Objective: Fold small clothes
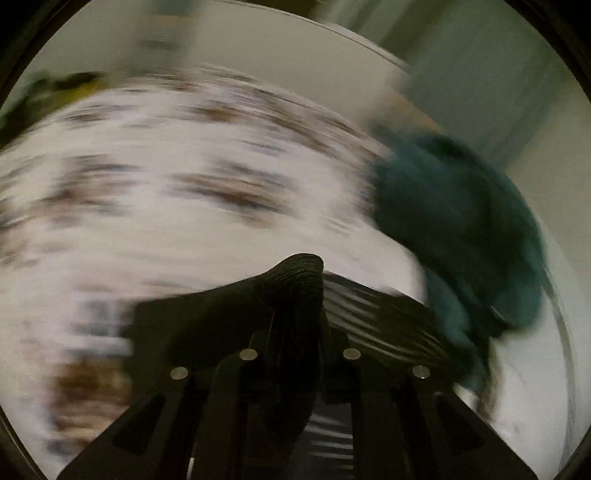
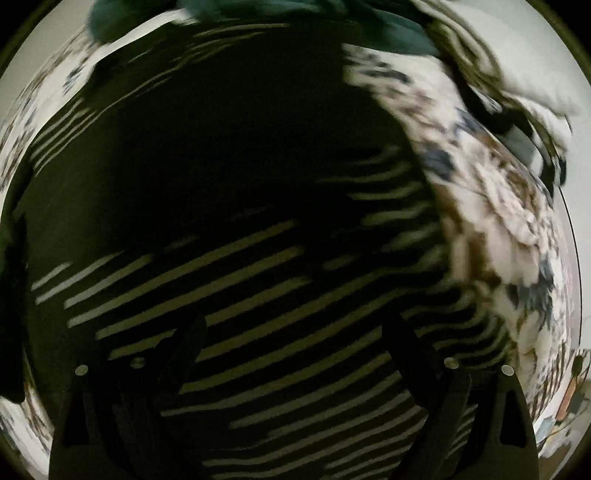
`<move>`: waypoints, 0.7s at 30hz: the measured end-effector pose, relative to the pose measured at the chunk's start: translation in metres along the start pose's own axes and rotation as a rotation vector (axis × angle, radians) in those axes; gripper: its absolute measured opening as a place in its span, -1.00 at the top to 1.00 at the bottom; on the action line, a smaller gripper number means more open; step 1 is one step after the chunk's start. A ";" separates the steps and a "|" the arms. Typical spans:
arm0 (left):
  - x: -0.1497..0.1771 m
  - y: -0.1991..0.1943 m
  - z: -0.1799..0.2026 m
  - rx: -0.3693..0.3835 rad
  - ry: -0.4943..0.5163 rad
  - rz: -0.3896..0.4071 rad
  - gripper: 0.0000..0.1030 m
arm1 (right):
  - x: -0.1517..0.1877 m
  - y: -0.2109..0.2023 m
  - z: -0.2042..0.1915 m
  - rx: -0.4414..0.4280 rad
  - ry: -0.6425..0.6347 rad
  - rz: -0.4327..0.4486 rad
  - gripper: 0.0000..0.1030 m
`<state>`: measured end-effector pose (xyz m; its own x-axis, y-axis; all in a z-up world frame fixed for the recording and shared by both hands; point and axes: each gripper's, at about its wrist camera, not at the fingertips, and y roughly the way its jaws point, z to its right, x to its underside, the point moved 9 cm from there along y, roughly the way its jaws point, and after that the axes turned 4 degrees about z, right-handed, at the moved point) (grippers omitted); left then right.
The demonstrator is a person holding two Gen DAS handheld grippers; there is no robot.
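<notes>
— Left gripper (image 1: 314, 280) first, at the bottom centre of the left wrist view?

— Clenched, fingers pressed together. Apparently pinching an edge of the striped garment (image 1: 373, 314), bunched just right of the tips and draped over the right-hand finger. Hard to confirm the bite itself.

— And the right gripper (image 2: 295, 319)?

— Released, fingers spread wide at lower left and lower right of the right wrist view. Nothing pinched between them. Hovering over or resting on the striped garment (image 2: 258, 280); cannot tell which.

— Lie of the cloth from there?

— Straight ahead and underneath, filling the frame from the bottom edge up to the top centre. Stripes running from lower left to upper right, so probably lying askew to the open fingers.

— Nearer tool for the fold, then?

— Both on it. Left already at an edge, right over the body, so likely a matter of closing the right on a matching edge before lifting.

— Further out?

— Printed sheet (image 1: 184, 192) beyond the left fingers, badly blurred. Teal garment (image 1: 461, 221) at the right of that view, beside the striped cloth, well ahead of the tips. Same teal garment (image 2: 258, 11) along the top edge of the right view, past the far end of the stripes.
</notes>
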<state>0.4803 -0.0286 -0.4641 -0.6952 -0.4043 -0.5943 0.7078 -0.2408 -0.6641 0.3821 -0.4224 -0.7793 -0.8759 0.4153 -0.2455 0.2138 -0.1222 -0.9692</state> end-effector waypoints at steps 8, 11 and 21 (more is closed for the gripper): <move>0.141 0.126 0.253 0.280 0.307 -0.344 0.73 | -0.025 0.020 0.102 -0.008 0.111 -0.036 -0.89; 0.173 0.148 0.273 0.288 0.341 -0.460 0.42 | -0.032 0.026 0.119 -0.089 0.127 -0.069 -0.89; 0.069 0.094 0.094 -0.050 0.286 -0.260 -0.65 | -0.125 -0.008 0.152 -0.313 0.119 0.027 -0.89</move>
<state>0.5103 -0.1620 -0.5253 -0.8623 -0.0710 -0.5014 0.5015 -0.2570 -0.8261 0.4236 -0.6104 -0.7378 -0.8154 0.5205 -0.2535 0.3746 0.1405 -0.9165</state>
